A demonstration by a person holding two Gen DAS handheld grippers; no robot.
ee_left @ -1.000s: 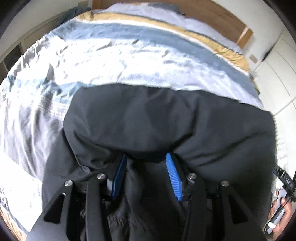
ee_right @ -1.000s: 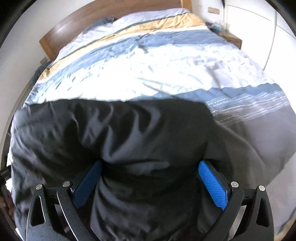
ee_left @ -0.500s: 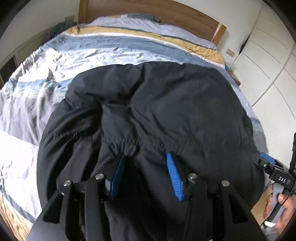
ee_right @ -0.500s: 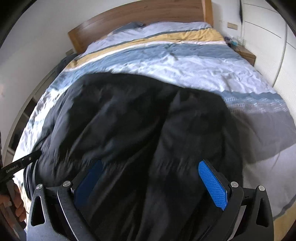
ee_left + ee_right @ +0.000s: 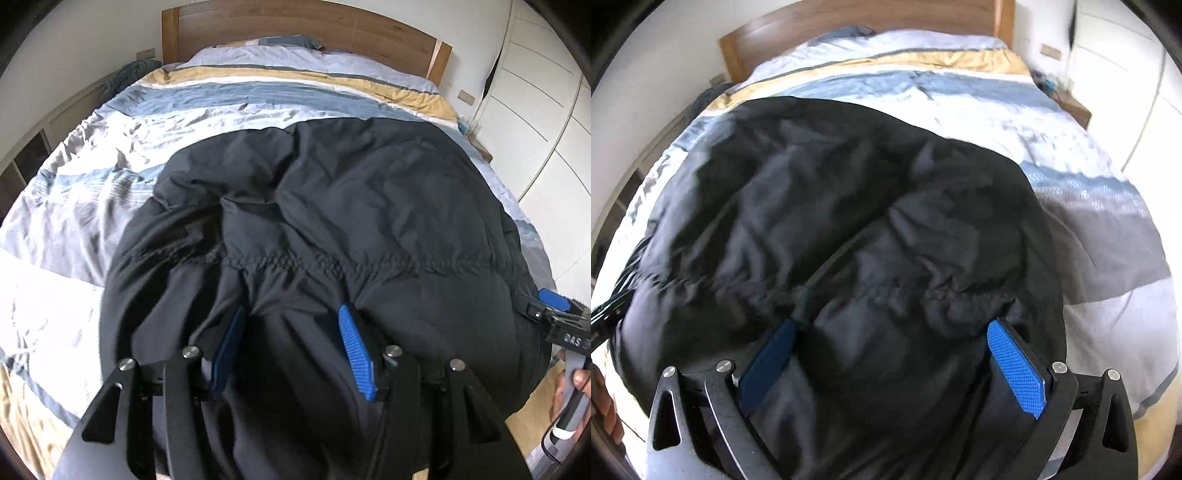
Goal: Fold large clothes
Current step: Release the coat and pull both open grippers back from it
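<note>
Puffy black quilted jacket (image 5: 332, 221) spreads over the striped blue, white and mustard duvet (image 5: 110, 177); its near hem bunches between both pairs of blue pads; the left gripper (image 5: 291, 343), jaws just easing apart, pinches a fold; the right gripper (image 5: 890, 354) clasps wider cloth; wooden headboard (image 5: 295, 26) at twelve o'clock.

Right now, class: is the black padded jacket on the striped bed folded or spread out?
Spread out, not folded: the black padded jacket lies open across the striped duvet, its gathered seam showing.
</note>
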